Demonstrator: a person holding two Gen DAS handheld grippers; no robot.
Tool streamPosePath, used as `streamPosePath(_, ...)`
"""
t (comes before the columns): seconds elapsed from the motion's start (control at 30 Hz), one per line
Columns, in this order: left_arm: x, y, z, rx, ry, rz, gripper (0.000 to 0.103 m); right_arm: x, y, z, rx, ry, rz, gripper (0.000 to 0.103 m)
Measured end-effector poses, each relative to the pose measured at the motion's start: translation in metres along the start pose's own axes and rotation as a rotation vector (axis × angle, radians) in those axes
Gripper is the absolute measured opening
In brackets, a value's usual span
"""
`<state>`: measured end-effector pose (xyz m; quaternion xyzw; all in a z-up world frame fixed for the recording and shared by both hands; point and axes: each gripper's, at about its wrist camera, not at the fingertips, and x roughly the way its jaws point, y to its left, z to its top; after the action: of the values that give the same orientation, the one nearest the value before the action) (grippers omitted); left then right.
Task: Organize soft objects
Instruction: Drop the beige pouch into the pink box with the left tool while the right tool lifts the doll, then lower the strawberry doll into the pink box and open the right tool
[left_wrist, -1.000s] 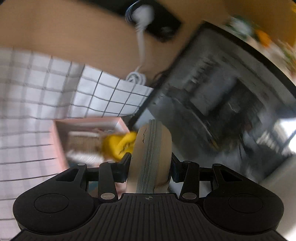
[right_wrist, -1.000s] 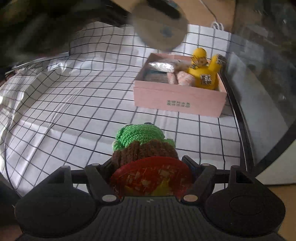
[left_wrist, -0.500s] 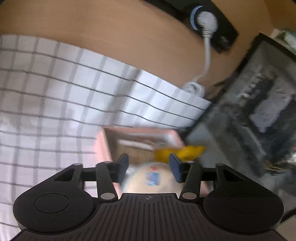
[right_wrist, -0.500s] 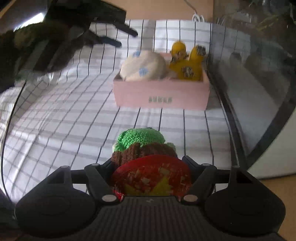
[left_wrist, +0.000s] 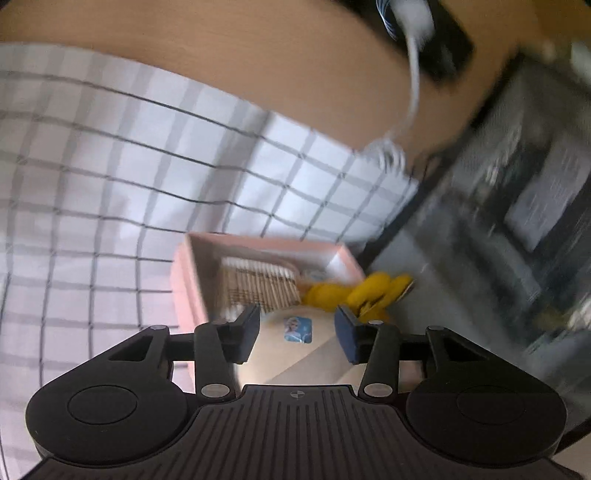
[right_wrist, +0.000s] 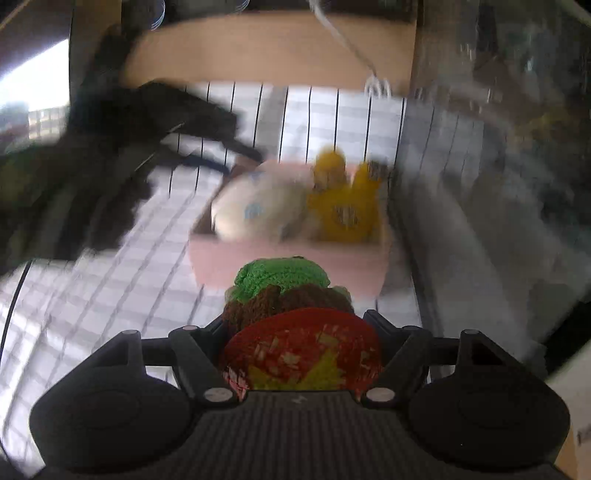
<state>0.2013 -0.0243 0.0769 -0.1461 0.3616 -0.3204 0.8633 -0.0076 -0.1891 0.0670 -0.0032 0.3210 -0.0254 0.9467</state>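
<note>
While left tool (left_wrist: 297, 326) stands spread, beige pouch (right_wrist: 258, 208) lies lengthwise in pink box (right_wrist: 288, 264), right tool (right_wrist: 295, 332) pinching crochet toy (right_wrist: 282, 282).

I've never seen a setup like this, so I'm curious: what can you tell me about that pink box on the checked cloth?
The pink box is a low, open-topped rectangle that looks like cardboard, pale inside, standing on the white checked cloth beside a dark glass-fronted cabinet. Its contents rise above the rim: a cream pouch with a small blue picture, a yellow plush toy, and a woven beige item. The left gripper hovers open over the pouch. The picture is blurred, so finer detail is unclear.
</note>
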Motion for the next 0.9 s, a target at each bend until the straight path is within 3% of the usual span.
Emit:
streamPosePath(0.1, -0.044, 0.007, -0.013, -0.043, -0.043, 0.018, 0.049, 0.003, 0.002, 0.031, -0.006, -0.105, -0.016, 0.074)
streamPosePath(0.27, -0.089, 0.017, -0.048, -0.094, 0.006, 0.021, 0.049, 0.040, 0.004, 0.101, 0.043, -0.241, -0.034, 0.074)
streamPosePath(0.33, -0.097, 0.020, -0.062, -0.107, 0.041, 0.019, 0.049, 0.067, 0.004, 0.121, 0.067, -0.260, -0.041, 0.075)
streamPosePath(0.4, -0.101, 0.023, -0.077, -0.117, 0.089, 0.022, 0.049, 0.099, 0.004, 0.132, 0.079, -0.225, -0.039, 0.076)
streamPosePath(0.5, -0.109, 0.028, -0.094, -0.104, 0.138, 0.041, 0.049, 0.138, 0.008, 0.125, 0.067, -0.114, -0.077, 0.078)
streamPosePath(0.57, -0.116, 0.033, -0.102, -0.095, 0.155, 0.058, 0.049, 0.139, 0.013, 0.112, 0.033, -0.139, -0.145, 0.080)
streamPosePath(0.7, -0.120, 0.046, -0.105, -0.140, 0.166, 0.073, 0.049, 0.125, 0.014, 0.097, 0.035, -0.154, -0.115, 0.081)
streamPosePath(0.9, -0.117, 0.040, -0.103, -0.102, 0.180, 0.096, 0.049, 0.097, 0.030, 0.088, -0.028, -0.227, -0.174, 0.081)
